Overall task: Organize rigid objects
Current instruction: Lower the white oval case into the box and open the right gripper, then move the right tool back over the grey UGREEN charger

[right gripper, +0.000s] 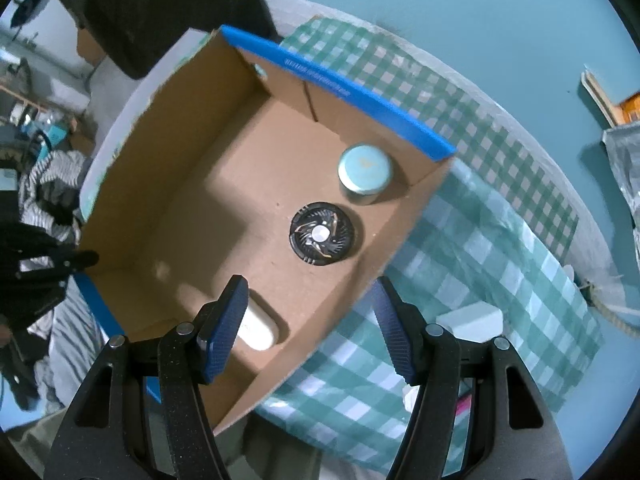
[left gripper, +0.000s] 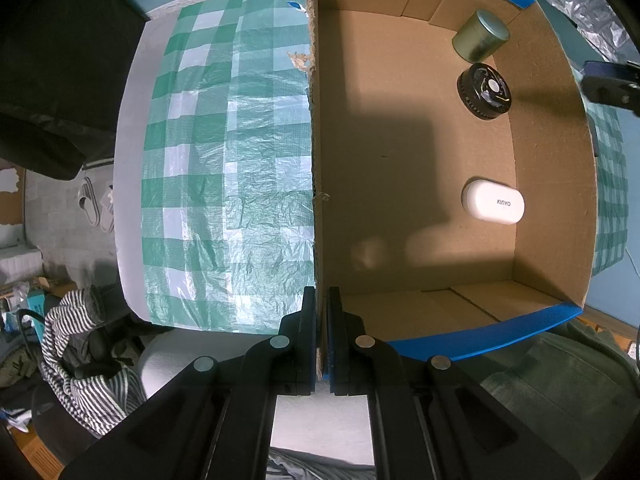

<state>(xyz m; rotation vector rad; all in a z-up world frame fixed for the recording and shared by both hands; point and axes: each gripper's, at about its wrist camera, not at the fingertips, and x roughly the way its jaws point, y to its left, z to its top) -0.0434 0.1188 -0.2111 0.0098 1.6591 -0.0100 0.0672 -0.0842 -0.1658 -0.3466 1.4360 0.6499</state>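
A brown cardboard box with a blue rim stands on the checked cloth. Inside it along one wall are a round metal tin, a black fan wheel and a white oval KINYO case. My left gripper points straight down and is shut on the box's left wall at its near corner. In the right wrist view my right gripper hangs open above the box, over the case and near the fan wheel and tin. Nothing is between its pads.
A green-and-white checked cloth covers the table. A white block lies on it right of the box. A crinkled silver bag sits at the far right. Striped fabric and slippers are on the floor beyond the table's edge.
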